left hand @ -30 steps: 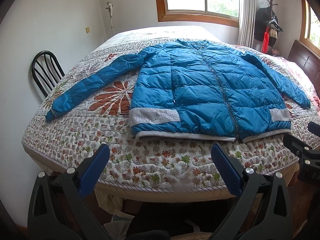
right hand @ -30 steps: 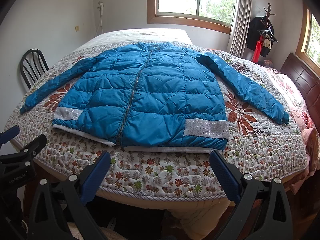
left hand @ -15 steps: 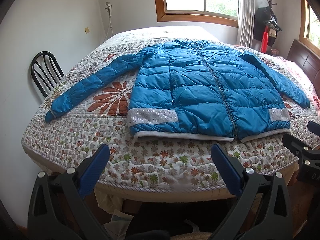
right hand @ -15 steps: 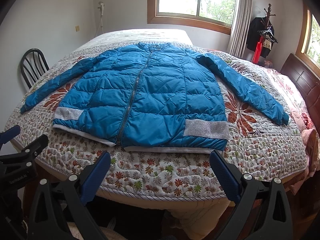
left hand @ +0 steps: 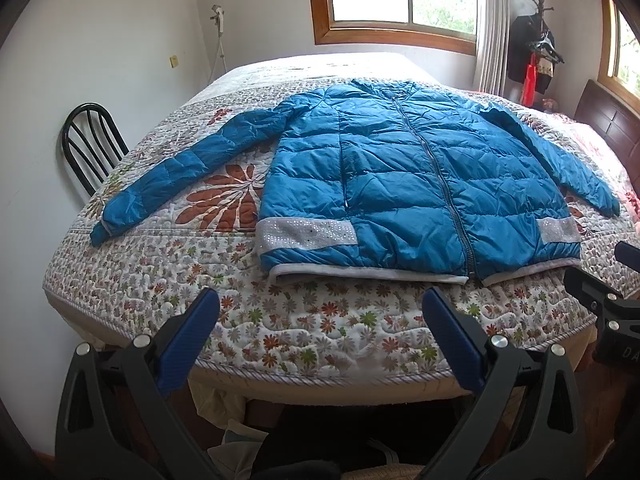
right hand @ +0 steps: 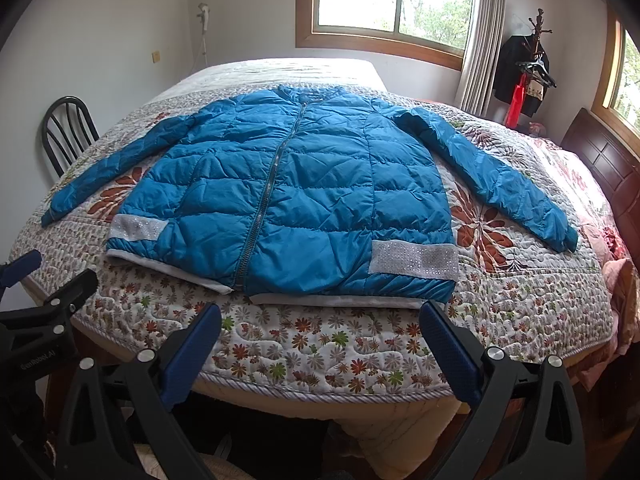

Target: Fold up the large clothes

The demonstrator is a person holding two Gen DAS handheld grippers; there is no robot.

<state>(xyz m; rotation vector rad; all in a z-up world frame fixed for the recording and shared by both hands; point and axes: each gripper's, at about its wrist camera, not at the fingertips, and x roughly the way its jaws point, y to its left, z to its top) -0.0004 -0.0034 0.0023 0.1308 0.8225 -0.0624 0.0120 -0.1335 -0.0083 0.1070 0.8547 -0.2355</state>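
Observation:
A blue puffer jacket (left hand: pixel 404 184) lies flat and zipped on the floral quilt (left hand: pixel 320 320) of a bed, sleeves spread out to both sides, hem toward me. It also shows in the right wrist view (right hand: pixel 296 200). My left gripper (left hand: pixel 320 312) is open and empty, held off the bed's near edge below the hem's left part. My right gripper (right hand: pixel 320 320) is open and empty, just short of the hem's right part. The right gripper shows at the right edge of the left wrist view (left hand: pixel 608 304); the left gripper shows at the left of the right wrist view (right hand: pixel 44 296).
A black metal chair (left hand: pixel 90 144) stands at the bed's left side by the wall. A dark wooden headboard (right hand: pixel 600 160) is at the right. A coat rack with clothes (right hand: pixel 528 68) stands by the window. Pink bedding (right hand: pixel 616 280) hangs at the right.
Both views have shifted very slightly; the jacket sits a touch lower and closer in the frames. The jacket itself has not moved and both grippers stay open.

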